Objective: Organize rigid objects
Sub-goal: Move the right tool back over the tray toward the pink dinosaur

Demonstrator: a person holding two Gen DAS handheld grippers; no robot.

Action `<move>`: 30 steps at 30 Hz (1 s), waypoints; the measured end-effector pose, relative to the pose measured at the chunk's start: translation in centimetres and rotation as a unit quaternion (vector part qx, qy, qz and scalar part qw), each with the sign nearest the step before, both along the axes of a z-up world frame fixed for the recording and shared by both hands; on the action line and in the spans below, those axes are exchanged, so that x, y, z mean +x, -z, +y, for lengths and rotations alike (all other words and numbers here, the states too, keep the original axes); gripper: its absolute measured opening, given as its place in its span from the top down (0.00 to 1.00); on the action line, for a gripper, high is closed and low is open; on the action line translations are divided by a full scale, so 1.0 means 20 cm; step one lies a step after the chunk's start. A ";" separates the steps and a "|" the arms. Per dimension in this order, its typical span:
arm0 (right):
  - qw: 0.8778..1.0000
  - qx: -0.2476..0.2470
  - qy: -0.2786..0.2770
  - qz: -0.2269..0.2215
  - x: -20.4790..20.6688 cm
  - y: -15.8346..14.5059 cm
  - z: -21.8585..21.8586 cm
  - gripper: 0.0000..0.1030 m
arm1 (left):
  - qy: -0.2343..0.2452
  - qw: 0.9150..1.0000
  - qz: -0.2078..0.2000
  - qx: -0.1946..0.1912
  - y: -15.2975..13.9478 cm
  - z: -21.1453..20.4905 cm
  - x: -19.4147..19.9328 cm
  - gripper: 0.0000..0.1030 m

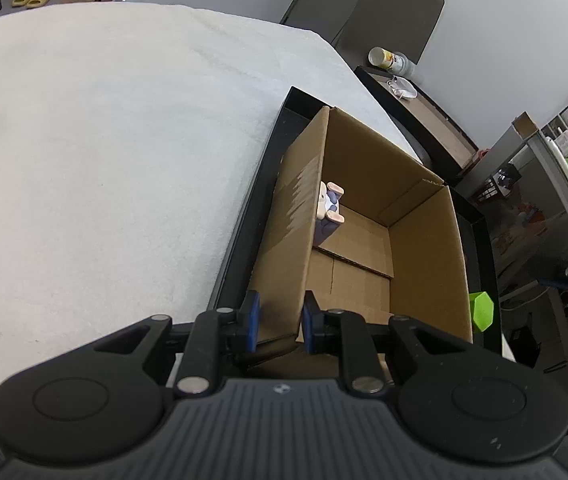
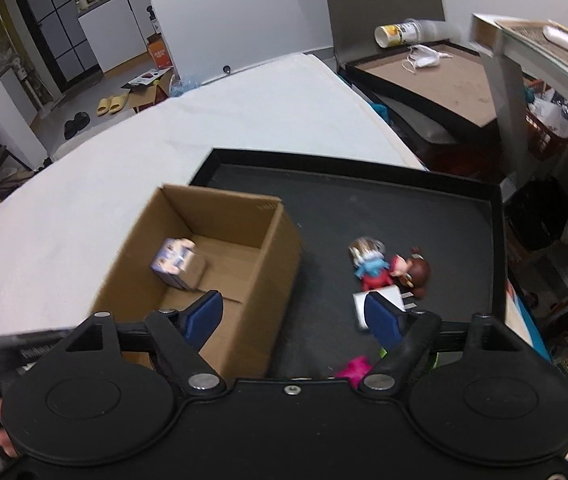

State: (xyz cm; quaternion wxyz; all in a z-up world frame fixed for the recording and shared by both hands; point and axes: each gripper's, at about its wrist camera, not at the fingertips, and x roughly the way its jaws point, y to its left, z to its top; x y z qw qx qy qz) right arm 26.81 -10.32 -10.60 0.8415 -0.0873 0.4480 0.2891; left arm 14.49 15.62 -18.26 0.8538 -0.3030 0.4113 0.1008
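Observation:
An open cardboard box (image 1: 424, 240) (image 2: 243, 264) stands in a black tray (image 2: 424, 224) on a white-covered table. A small figurine (image 1: 330, 204) (image 2: 173, 260) lies inside the box. My left gripper (image 1: 279, 322) is shut on the box's near-left wall. My right gripper (image 2: 294, 316) is open and empty above the box's right wall. On the tray right of the box lie a blue and red doll (image 2: 372, 266), a brown-haired doll (image 2: 416, 270), a white block (image 2: 380, 304) and a pink object (image 2: 354, 368). A green object (image 1: 482, 312) sits right of the box.
The white cloth (image 1: 103, 160) covers the table to the left. A second tray (image 2: 436, 76) with a tipped cup (image 2: 400, 32) and a mask stands behind. Shelves and clutter (image 1: 564, 168) are on the right. Slippers (image 2: 111, 104) lie on the floor.

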 end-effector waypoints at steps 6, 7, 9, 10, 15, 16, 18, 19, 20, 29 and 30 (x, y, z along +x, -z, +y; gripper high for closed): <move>0.999 0.017 0.029 0.022 0.05 0.14 -0.18 0.25 | -0.005 1.000 0.006 0.009 -0.01 -0.02 0.01 0.81; 0.999 0.019 0.028 0.028 0.05 0.17 -0.20 0.25 | -0.005 1.000 0.008 0.010 -0.01 -0.02 0.01 0.81; 0.999 0.010 0.016 0.038 0.04 0.23 -0.22 0.25 | -0.005 1.000 0.012 0.015 -0.01 -0.03 0.02 0.81; 0.999 0.001 0.012 0.037 0.04 0.25 -0.22 0.25 | -0.006 1.000 0.015 0.018 -0.02 -0.04 0.02 0.81; 0.998 0.010 0.026 0.053 0.06 0.30 -0.30 0.25 | -0.012 0.999 0.029 0.020 -0.02 -0.04 0.04 0.81; 0.998 0.016 0.028 0.058 0.07 0.31 -0.31 0.25 | -0.017 0.999 0.030 0.013 -0.01 -0.04 0.05 0.81; 0.997 0.023 0.028 0.067 0.08 0.33 -0.34 0.26 | -0.023 0.999 0.033 0.009 -0.02 -0.03 0.05 0.81; 0.996 0.027 0.031 0.075 0.09 0.34 -0.35 0.26 | -0.022 0.999 0.035 0.013 -0.02 -0.04 0.05 0.81; 0.995 0.031 0.036 0.086 0.11 0.36 -0.37 0.26 | -0.020 0.999 0.037 0.021 -0.03 -0.05 0.05 0.81; 0.991 0.041 0.038 0.119 0.15 0.44 -0.41 0.29 | -0.022 0.996 0.059 0.056 -0.05 -0.11 0.09 0.83; 0.991 0.040 0.036 0.121 0.16 0.46 -0.41 0.29 | -0.022 0.996 0.061 0.059 -0.05 -0.12 0.09 0.83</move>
